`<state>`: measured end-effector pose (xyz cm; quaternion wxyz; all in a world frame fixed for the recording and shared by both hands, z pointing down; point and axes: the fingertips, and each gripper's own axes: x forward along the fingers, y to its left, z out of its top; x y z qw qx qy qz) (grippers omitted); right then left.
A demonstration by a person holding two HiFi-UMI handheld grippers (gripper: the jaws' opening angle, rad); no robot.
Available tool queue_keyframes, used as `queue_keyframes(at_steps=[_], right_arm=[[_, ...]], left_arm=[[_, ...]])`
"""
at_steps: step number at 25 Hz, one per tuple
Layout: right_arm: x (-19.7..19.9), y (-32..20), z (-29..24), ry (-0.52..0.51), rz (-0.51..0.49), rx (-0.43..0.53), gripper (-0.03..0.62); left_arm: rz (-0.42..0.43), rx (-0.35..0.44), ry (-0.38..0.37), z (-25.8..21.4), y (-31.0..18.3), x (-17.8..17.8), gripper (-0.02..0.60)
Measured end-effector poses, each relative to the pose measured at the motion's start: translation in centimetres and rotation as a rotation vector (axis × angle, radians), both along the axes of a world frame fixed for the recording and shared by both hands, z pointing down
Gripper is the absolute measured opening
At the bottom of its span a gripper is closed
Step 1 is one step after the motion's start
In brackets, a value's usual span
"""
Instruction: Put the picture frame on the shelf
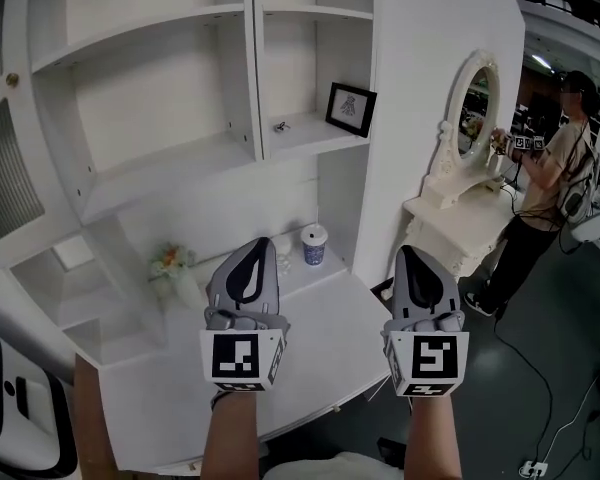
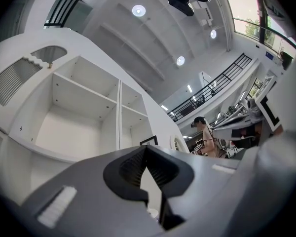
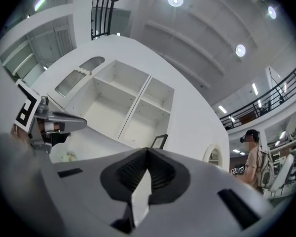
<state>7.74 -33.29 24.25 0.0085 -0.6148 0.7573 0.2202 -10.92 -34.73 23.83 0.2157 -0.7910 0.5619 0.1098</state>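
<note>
A small black picture frame (image 1: pixel 350 108) with a pale print stands leaning on the middle shelf of the right column of the white shelf unit (image 1: pixel 212 153). Its top edge shows just above the jaws in the left gripper view (image 2: pixel 149 141) and in the right gripper view (image 3: pixel 159 141). My left gripper (image 1: pixel 252 245) hovers over the white desk, below and left of the frame. Its jaws meet at the tip (image 2: pixel 146 147) with nothing between them. My right gripper (image 1: pixel 412 252) is beside the desk's right edge, shut and empty (image 3: pixel 147 150). Both point up toward the shelves, well short of the frame.
On the desk (image 1: pixel 330 348) stand a white cup with blue pattern (image 1: pixel 314 244) and a flower bunch (image 1: pixel 172 261). A small dark item (image 1: pixel 280 125) lies on the frame's shelf. To the right are a white vanity with oval mirror (image 1: pixel 477 108) and a person (image 1: pixel 552 173).
</note>
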Motion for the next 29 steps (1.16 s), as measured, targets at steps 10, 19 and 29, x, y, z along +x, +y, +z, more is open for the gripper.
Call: queue_keyframes(at_steps=[10, 19, 29], right_arm=[[1.7, 0.2, -0.5, -0.009, -0.064, 0.001, 0.009], [3.5, 0.9, -0.4, -0.005, -0.066, 0.005, 0.009], [3.5, 1.5, -0.1, 0.011, -0.074, -0.001, 0.009]], left_arm=[[-0.063, 0.059, -0.023, -1.5, 1.4, 1.5, 0.009], [-0.088, 0.072, -0.031, -1.7, 2.0, 3.1, 0.009], [-0.087, 0.059, -0.012, -1.2, 2.5, 3.5, 0.009]])
